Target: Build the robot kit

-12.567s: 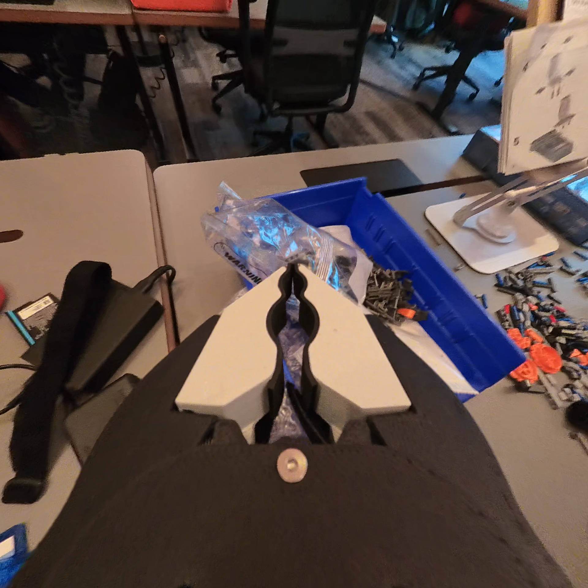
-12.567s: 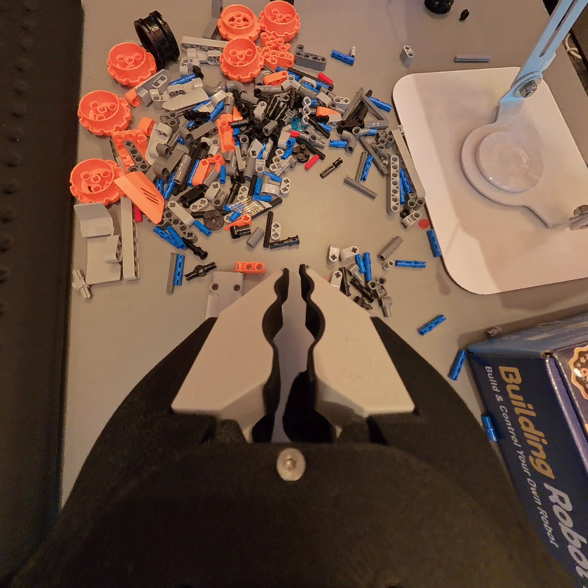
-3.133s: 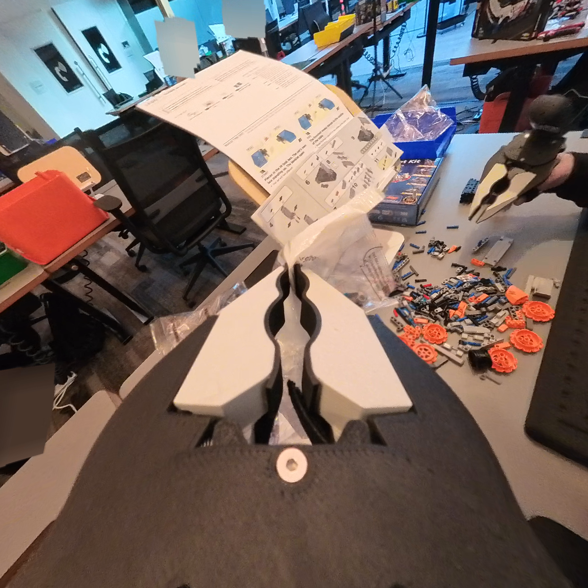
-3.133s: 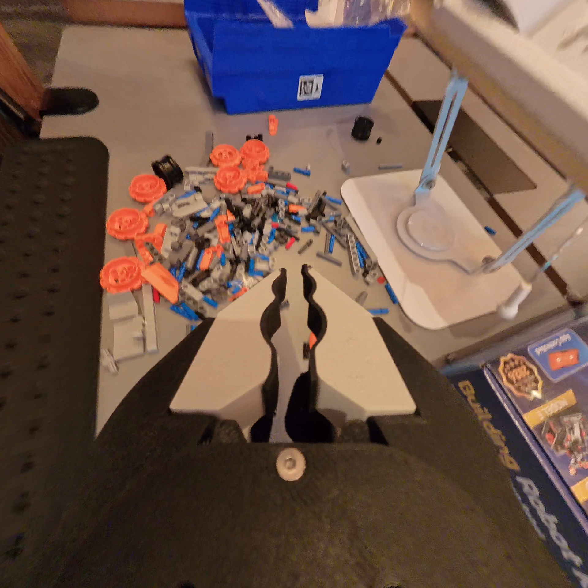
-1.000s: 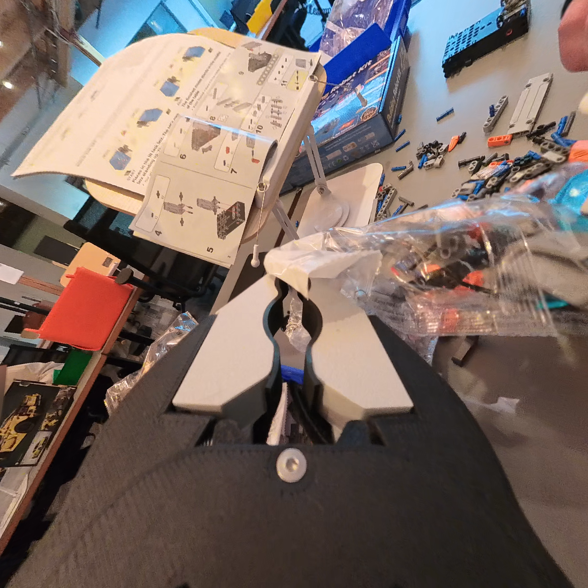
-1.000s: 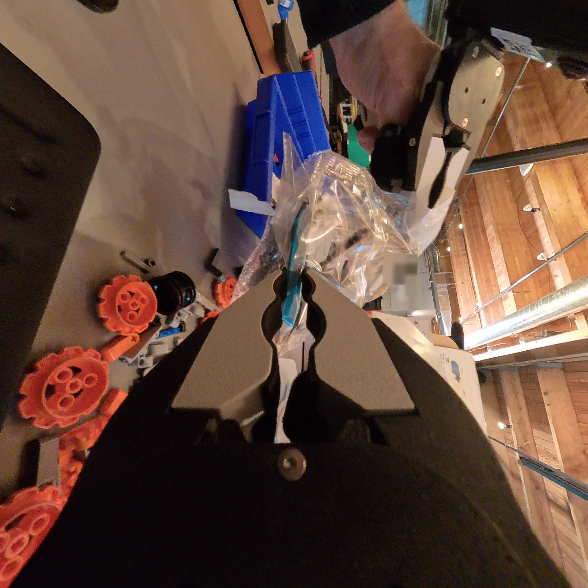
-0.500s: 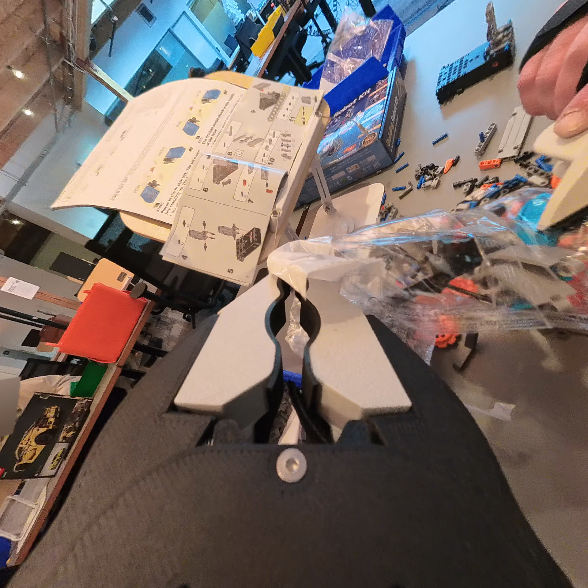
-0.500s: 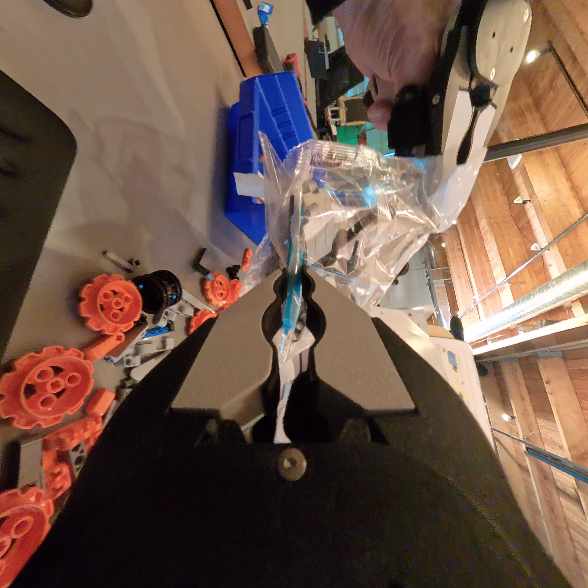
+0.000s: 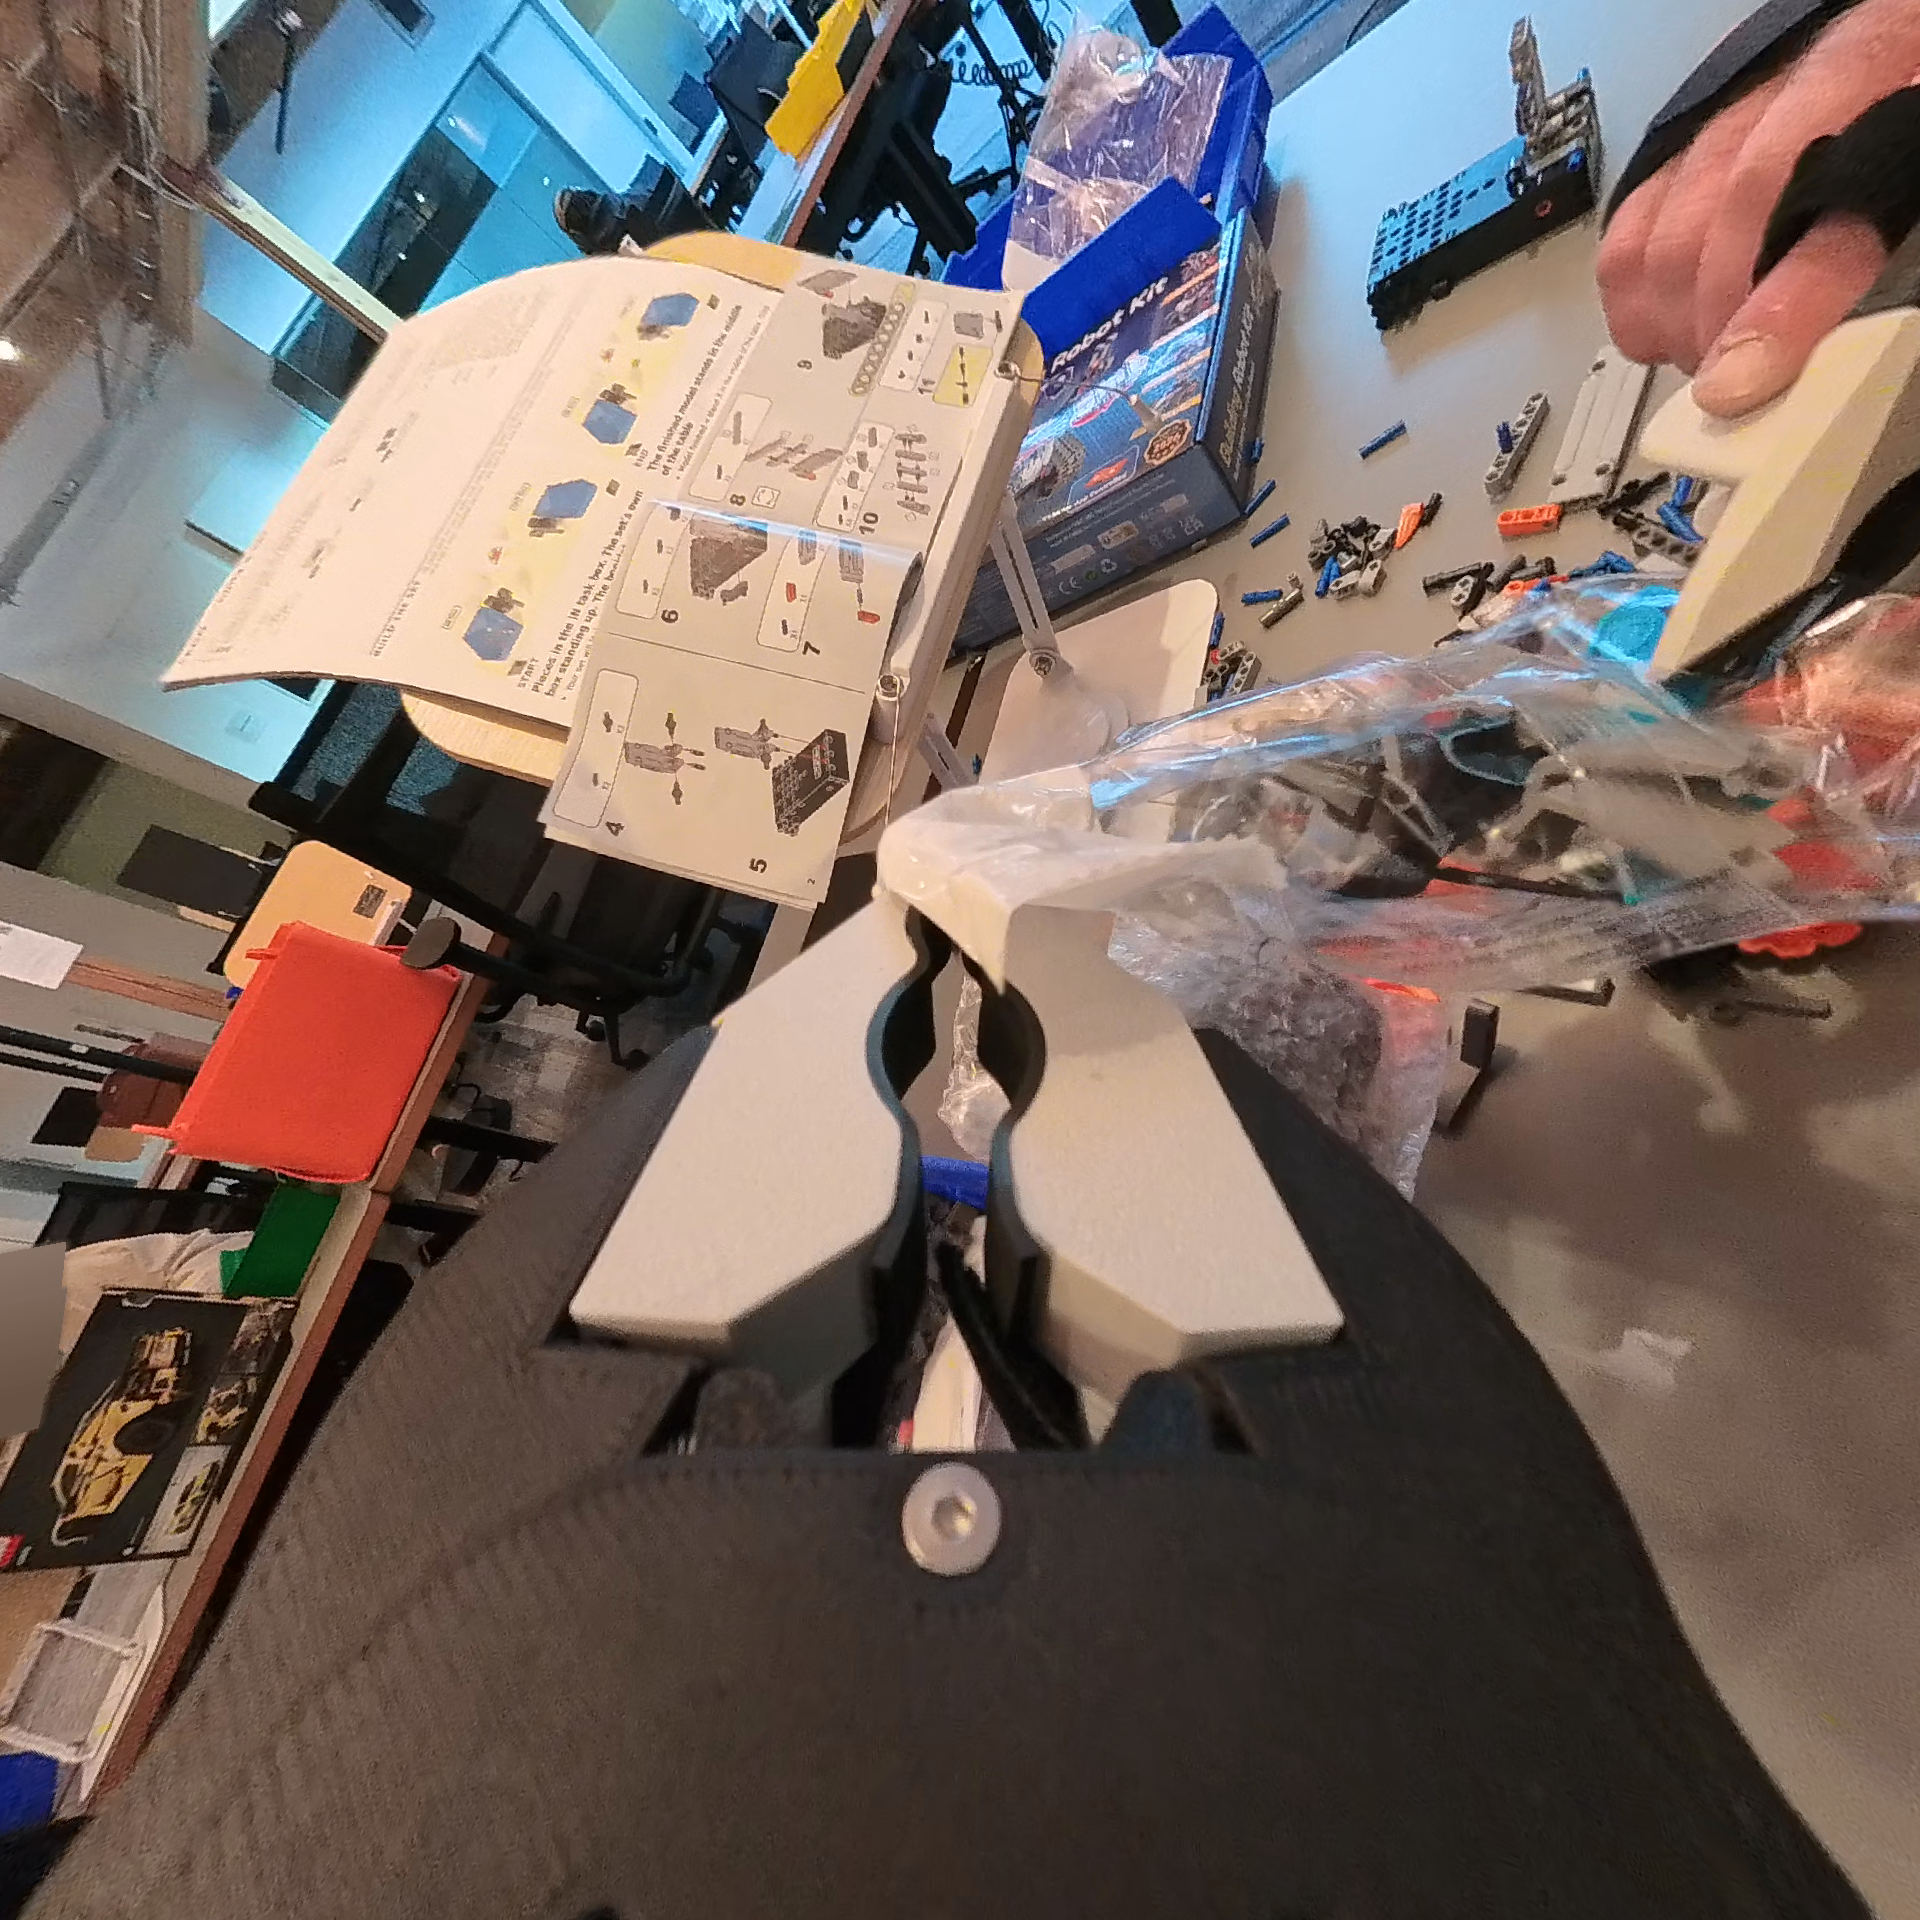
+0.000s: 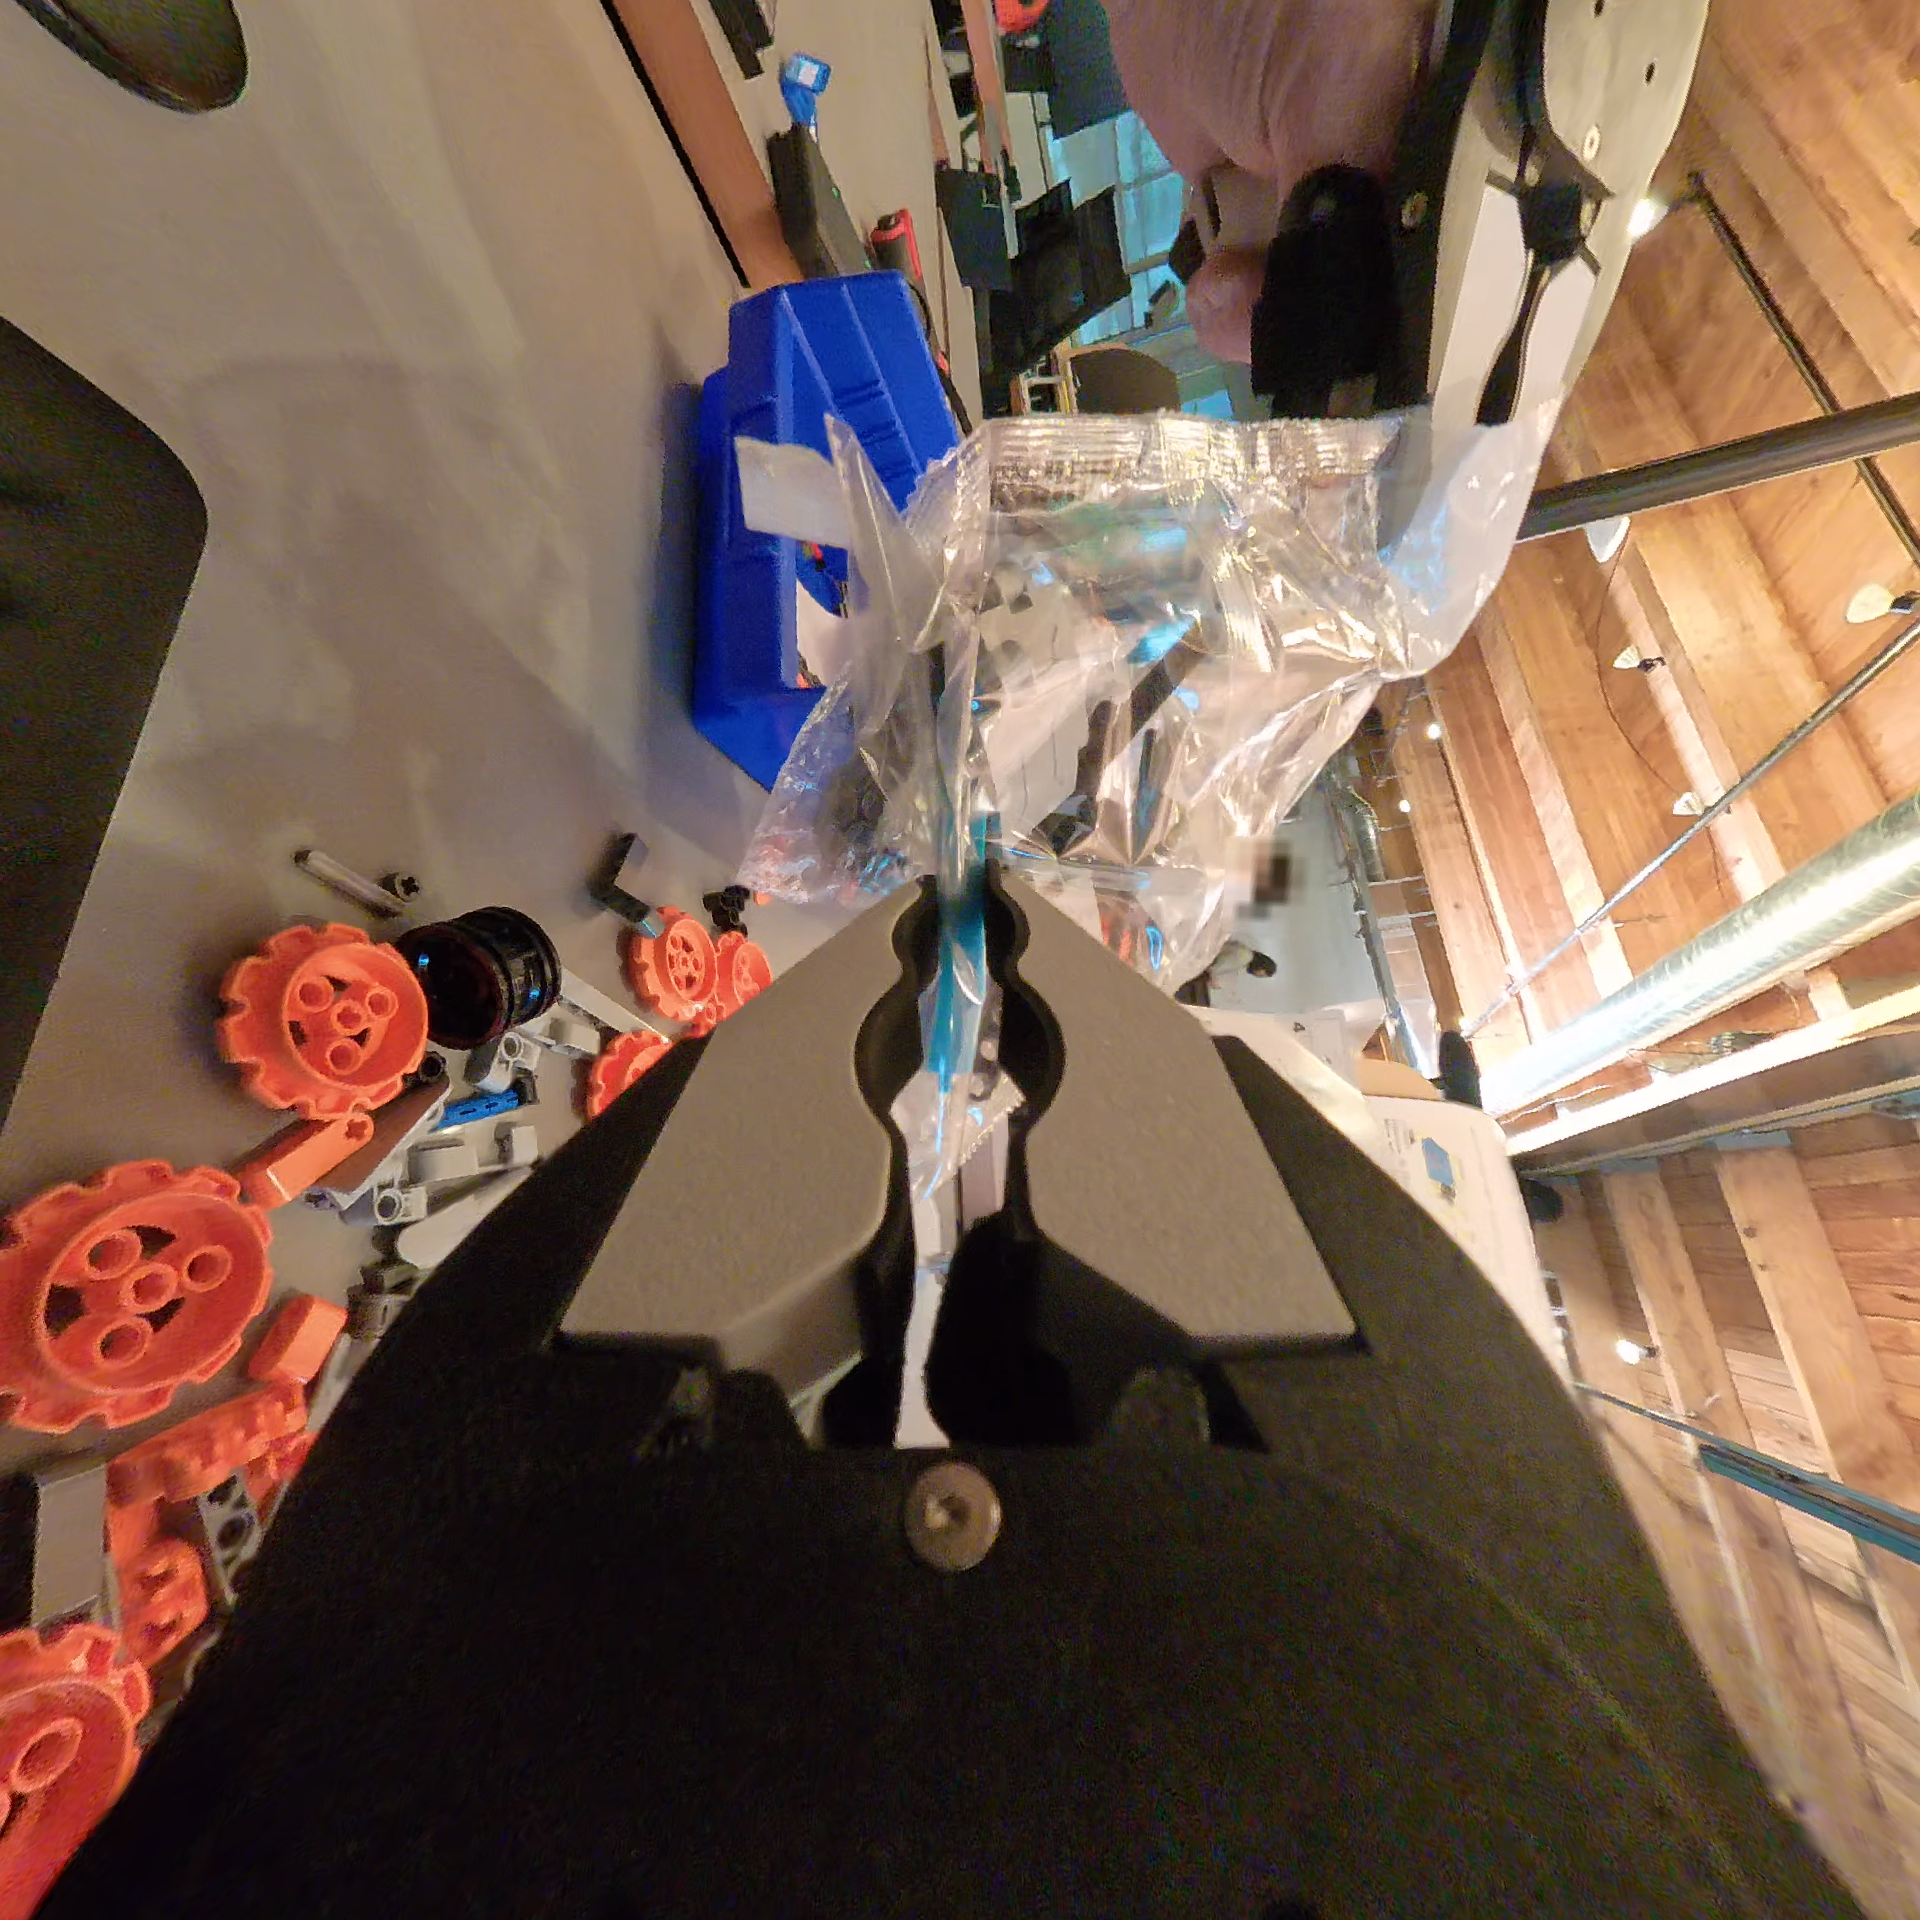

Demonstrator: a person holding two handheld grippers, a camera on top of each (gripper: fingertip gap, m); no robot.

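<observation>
1. Left hand-held gripper, centre frame, is clamped on the white edge of the clear parts bag.
2. Right hand-held gripper pinches the opposite edge; the bag hangs stretched between them above the table, over the orange wheels at lower left.
3. Judgement: to open it cleanly, pull apart steadily, keep both grips tight and the bag over the table so parts don't scatter.
4. Versus half a second ago: the bag is stretched tauter and the blue bin sits lower in frame.
</observation>
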